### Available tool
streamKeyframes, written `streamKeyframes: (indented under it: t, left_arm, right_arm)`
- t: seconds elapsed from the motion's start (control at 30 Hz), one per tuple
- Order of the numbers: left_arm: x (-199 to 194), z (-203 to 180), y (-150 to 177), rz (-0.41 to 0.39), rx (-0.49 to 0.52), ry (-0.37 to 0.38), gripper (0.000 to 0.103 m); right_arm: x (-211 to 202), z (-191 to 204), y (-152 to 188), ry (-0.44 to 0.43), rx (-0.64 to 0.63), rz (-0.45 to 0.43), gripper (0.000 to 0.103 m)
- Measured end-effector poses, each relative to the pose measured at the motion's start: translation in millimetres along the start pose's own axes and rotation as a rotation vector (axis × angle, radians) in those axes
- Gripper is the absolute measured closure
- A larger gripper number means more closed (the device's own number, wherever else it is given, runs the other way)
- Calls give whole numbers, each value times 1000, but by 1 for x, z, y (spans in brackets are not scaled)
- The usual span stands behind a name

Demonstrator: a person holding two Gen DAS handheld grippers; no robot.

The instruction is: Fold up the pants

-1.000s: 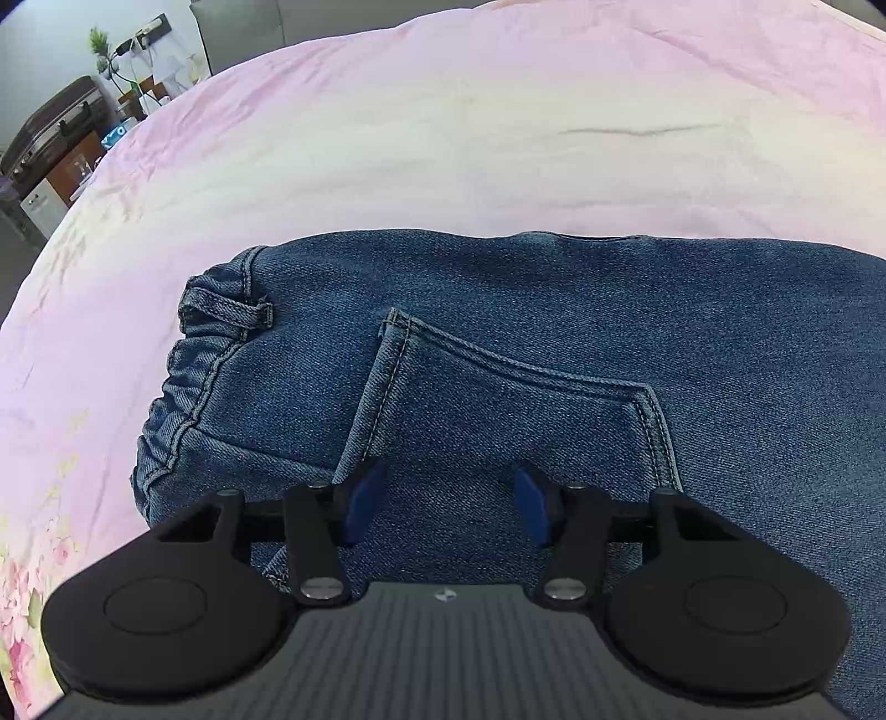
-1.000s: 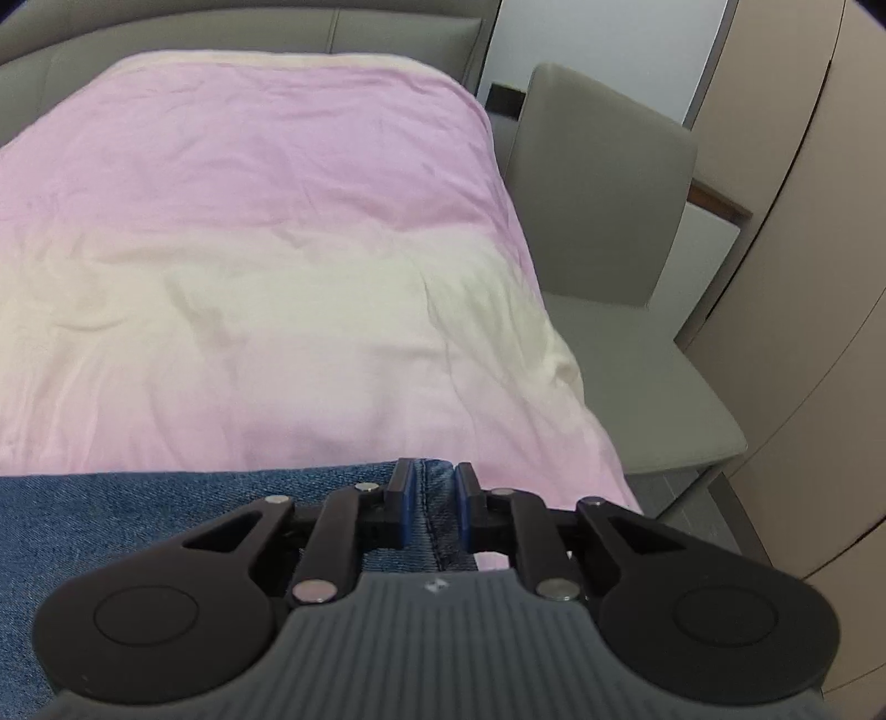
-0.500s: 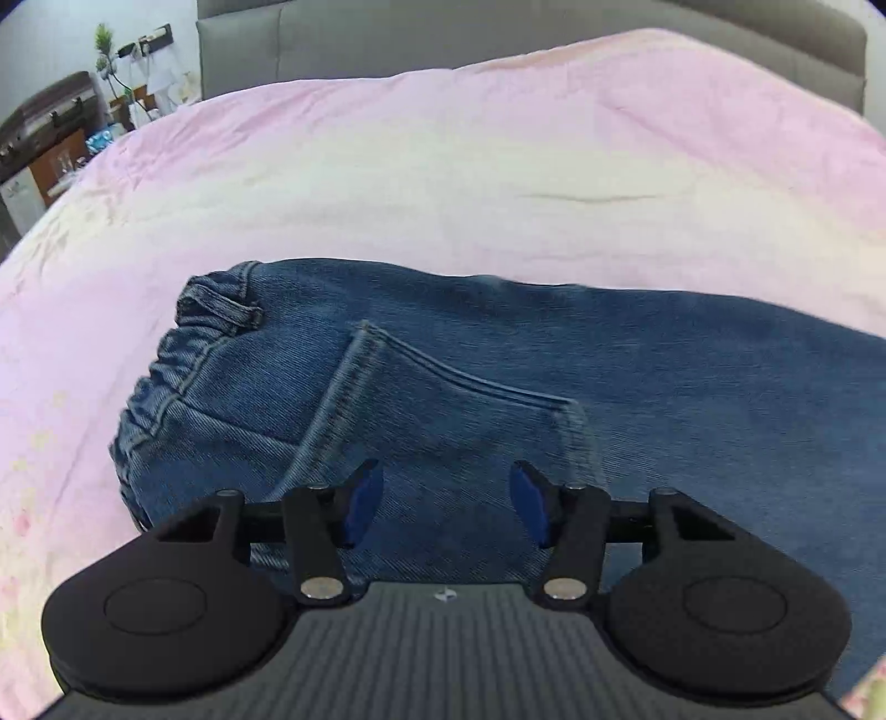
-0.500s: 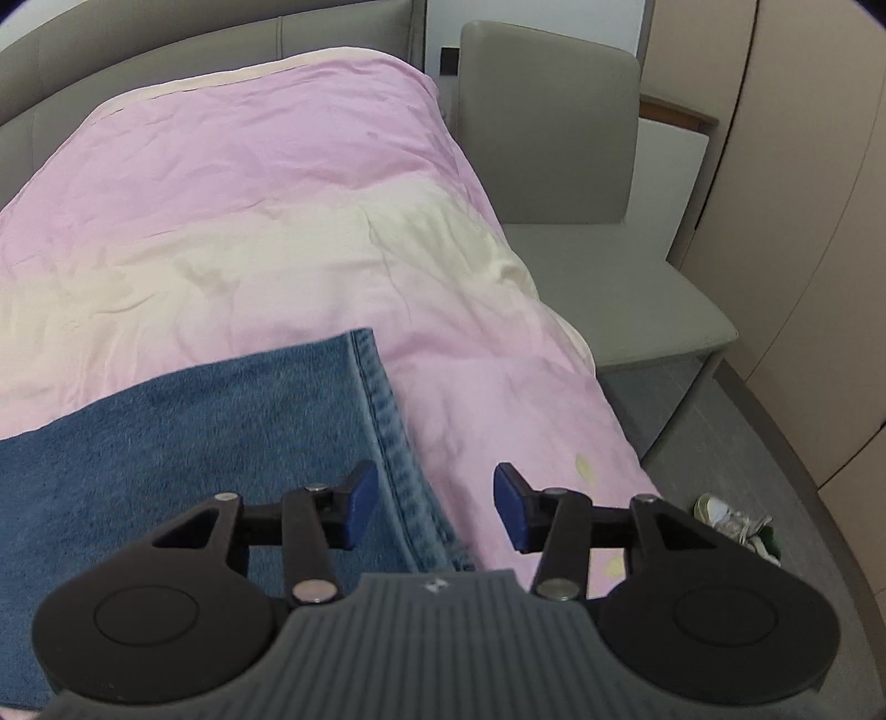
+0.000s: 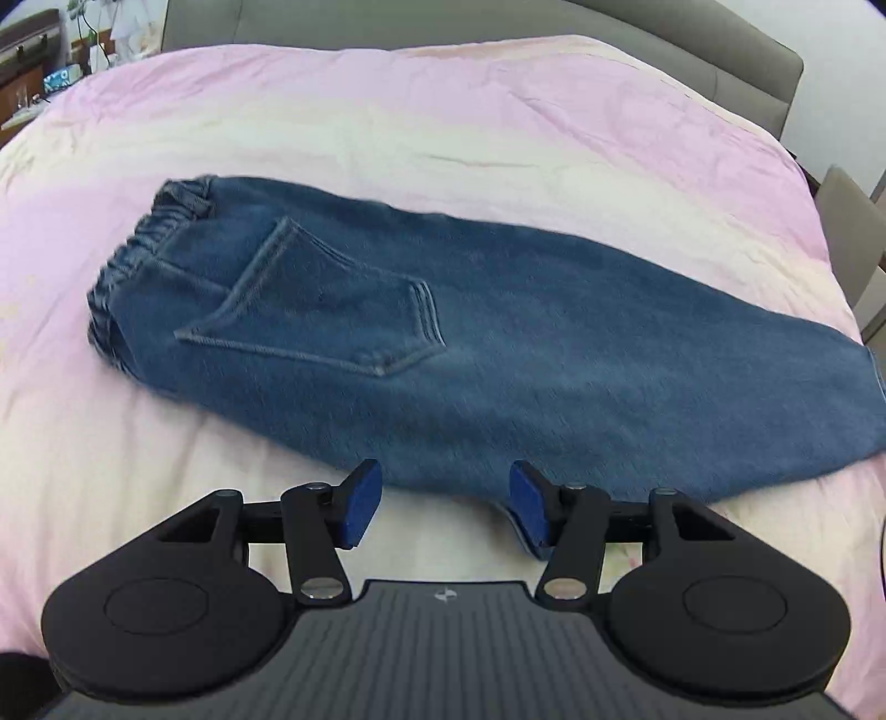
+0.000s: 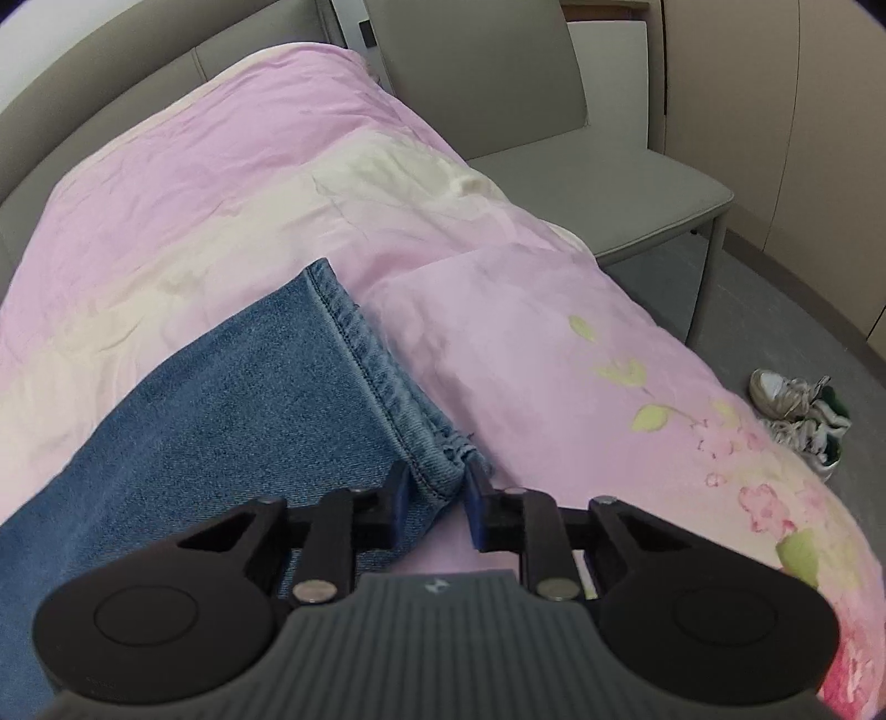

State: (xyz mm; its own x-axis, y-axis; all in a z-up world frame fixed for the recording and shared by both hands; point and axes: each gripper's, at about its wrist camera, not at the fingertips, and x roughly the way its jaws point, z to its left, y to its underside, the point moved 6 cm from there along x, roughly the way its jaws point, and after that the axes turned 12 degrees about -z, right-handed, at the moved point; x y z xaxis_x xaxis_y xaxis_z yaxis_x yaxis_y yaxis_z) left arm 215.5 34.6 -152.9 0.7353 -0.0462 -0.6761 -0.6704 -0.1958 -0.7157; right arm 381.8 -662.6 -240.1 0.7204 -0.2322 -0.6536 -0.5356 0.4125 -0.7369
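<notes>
Blue denim pants [image 5: 443, 354] lie folded lengthwise on the pink and cream bedspread [image 5: 387, 122], elastic waistband at the left, back pocket facing up, leg hems at the right. My left gripper [image 5: 437, 509] is open and empty, hovering just short of the pants' near edge. In the right wrist view the hem end of the pants [image 6: 232, 399] lies on the bed. My right gripper [image 6: 437, 498] has its jaws narrowly apart around the near corner of the hem; whether the pads press the cloth is unclear.
A grey chair [image 6: 554, 138] stands right of the bed. White and green sneakers [image 6: 797, 410] lie on the grey floor. A grey headboard [image 5: 664, 39] runs behind the bed. Furniture and a plant [image 5: 33, 61] show at the far left.
My left gripper has pulled back off the pants, so the whole garment now shows. My right gripper let go of the hem, opened wide, then narrowed around the hem's near corner.
</notes>
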Motion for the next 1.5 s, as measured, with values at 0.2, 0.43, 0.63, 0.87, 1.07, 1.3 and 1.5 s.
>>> streamKeyframes:
  t: [0.2,0.43,0.63,0.87,1.07,1.3,1.5]
  left_arm:
    - [-9,-14,29,45,80,71,40]
    - [4,-41,54,42,164,119,36]
    - [25,-51,48,-71,108,49,36]
    - [44,-59,26,-138,-24,-72,34]
    - [52,-84,57,-78,196,-125,36]
    - [45,-68,34,-120,93,-128,71]
    - [32,-66,43,-61,115,-130,83]
  right_arm:
    - [4,20,-5,108,-161,-23,97]
    - [-6,22,2,126,-256,-40,69]
    - [-22,12,21,75,-283,-4,69]
    - [-26,15,41,42,-298,21,67]
    - [-29,22,46,25,-298,27,64]
    - [-39,29,59,2,-325,46,62]
    - [-51,32,59,7,-342,44,62]
